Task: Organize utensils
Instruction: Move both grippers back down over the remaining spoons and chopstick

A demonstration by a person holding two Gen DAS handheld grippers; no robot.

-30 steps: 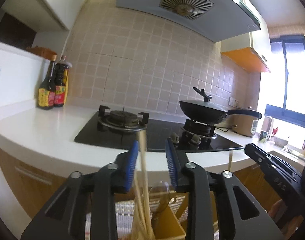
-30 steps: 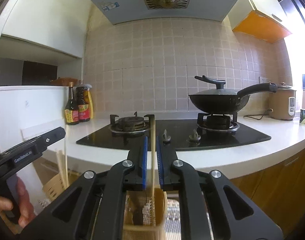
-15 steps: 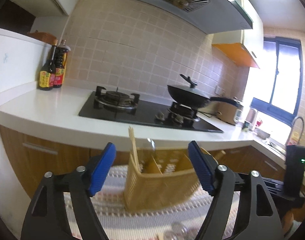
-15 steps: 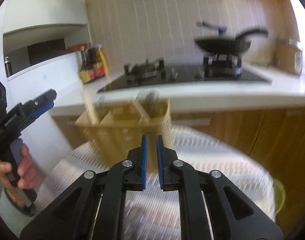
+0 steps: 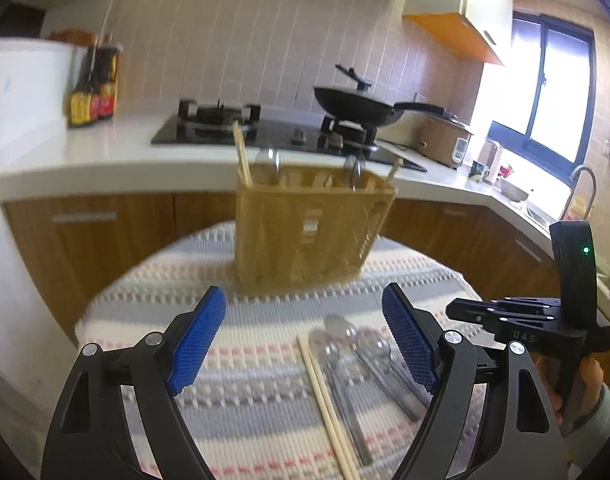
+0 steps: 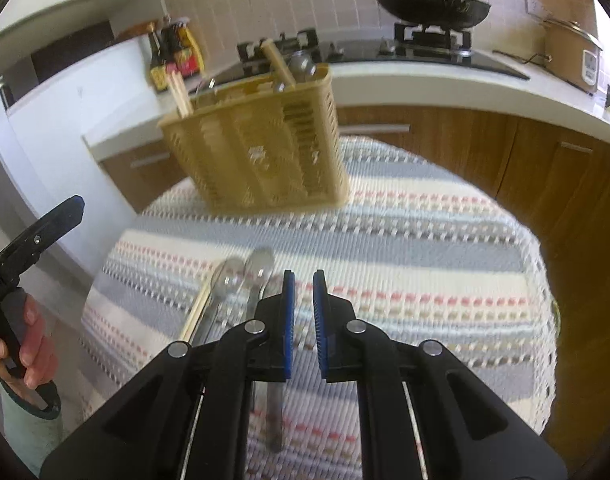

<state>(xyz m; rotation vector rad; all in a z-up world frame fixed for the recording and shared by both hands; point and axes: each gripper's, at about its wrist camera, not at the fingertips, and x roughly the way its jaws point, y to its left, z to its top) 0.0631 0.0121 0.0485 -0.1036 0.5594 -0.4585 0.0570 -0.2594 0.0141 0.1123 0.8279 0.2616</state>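
My left gripper [image 5: 305,336] was spread wide, its jaws having just been opening, with nothing between the pads. The loose utensils lay just past it: a chopstick pair [image 5: 325,400] and clear spoons [image 5: 337,360] on the striped cloth [image 5: 145,292], lower centre-right of the left view, mostly between the pads and toward the right one. Their long axes ran near-to-far, heads away from me, roughly in line with the fingers, so I judged the jaws already straddled across them. My right gripper [image 6: 303,312] was pressed together and empty; in its view the same pile sat lower left, beside its left finger. The left looked better lined up. The yellow caddy [image 5: 305,232] stood upper centre, beyond the pile, already holding some pieces.
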